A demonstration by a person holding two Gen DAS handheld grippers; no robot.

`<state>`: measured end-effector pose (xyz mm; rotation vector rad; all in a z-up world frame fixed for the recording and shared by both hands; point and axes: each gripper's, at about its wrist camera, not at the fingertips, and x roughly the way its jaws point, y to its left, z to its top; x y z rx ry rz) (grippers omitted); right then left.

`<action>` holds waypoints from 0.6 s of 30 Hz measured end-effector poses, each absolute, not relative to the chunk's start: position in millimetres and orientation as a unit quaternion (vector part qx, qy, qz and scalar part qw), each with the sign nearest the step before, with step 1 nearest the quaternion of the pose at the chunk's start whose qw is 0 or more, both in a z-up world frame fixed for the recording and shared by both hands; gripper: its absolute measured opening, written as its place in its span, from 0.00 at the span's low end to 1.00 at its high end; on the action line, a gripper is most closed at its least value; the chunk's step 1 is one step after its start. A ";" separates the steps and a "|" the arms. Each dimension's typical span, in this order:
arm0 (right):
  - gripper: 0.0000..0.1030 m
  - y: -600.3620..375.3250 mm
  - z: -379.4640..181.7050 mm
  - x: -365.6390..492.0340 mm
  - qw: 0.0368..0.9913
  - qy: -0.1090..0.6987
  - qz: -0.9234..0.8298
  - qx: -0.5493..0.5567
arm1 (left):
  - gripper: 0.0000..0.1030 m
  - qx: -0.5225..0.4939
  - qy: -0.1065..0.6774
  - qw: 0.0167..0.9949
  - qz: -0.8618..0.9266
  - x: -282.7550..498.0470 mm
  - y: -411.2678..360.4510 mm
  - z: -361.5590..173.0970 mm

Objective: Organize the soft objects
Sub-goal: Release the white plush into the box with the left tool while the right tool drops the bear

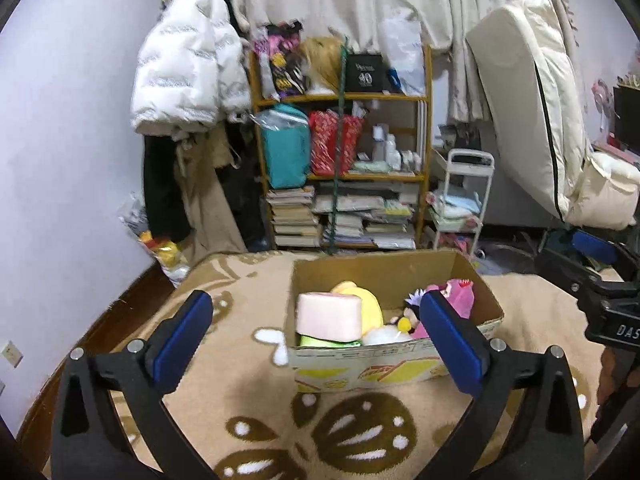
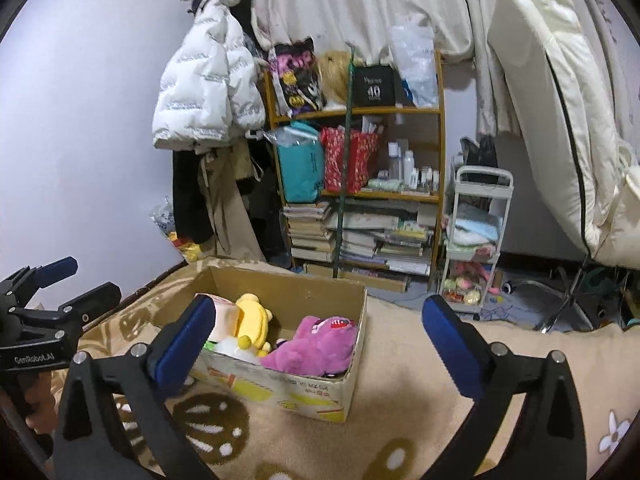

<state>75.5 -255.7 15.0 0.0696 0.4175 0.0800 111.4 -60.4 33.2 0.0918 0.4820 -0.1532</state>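
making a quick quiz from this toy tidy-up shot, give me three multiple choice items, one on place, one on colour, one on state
1. Where is the pink block?
A. in the cardboard box
B. on the shelf
C. on the blanket

2. What colour is the plush at the box's right end?
A. green
B. purple-pink
C. white

3. How does the right claw stand?
A. shut on a toy
B. shut, empty
C. open, empty

Answers: 1 A, the block lies inside the walls beside the yellow plush. 2 B, seen in the right wrist view. 3 C, its fingers stand wide apart with nothing gripped.

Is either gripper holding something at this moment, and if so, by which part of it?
Nothing is held. The left gripper and the right gripper both stand wide open and empty, while the plush toys lie inside the cardboard box.
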 end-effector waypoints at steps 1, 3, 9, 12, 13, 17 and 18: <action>1.00 -254.7 18.7 70.5 0.978 0.202 0.040 0.031 | 0.99 0.046 0.232 0.969 -0.076 104.9 -58.5 35.7; 1.00 -252.8 26.1 59.8 0.980 0.195 0.042 0.027 | 0.99 0.052 0.229 0.969 -0.072 94.8 -56.7 39.5; 1.00 -250.4 33.5 19.7 0.982 0.185 0.035 0.015 | 0.99 0.070 0.210 0.973 -0.063 56.8 -47.1 53.7; 1.00 -252.4 33.4 3.0 0.981 0.191 0.032 0.017 | 0.99 0.059 0.210 0.974 -0.062 37.3 -38.9 56.9; 1.00 -252.1 33.3 -2.7 0.981 0.190 0.030 0.018 | 0.99 0.055 0.209 0.974 -0.060 31.5 -36.1 57.0; 1.00 -251.5 30.0 -22.1 0.980 0.194 0.020 0.021 | 0.99 0.049 0.212 0.974 -0.059 13.7 -27.0 54.6; 1.00 -250.6 28.8 -24.4 0.980 0.198 0.019 0.019 | 0.99 0.047 0.212 0.974 -0.061 9.5 -24.5 53.7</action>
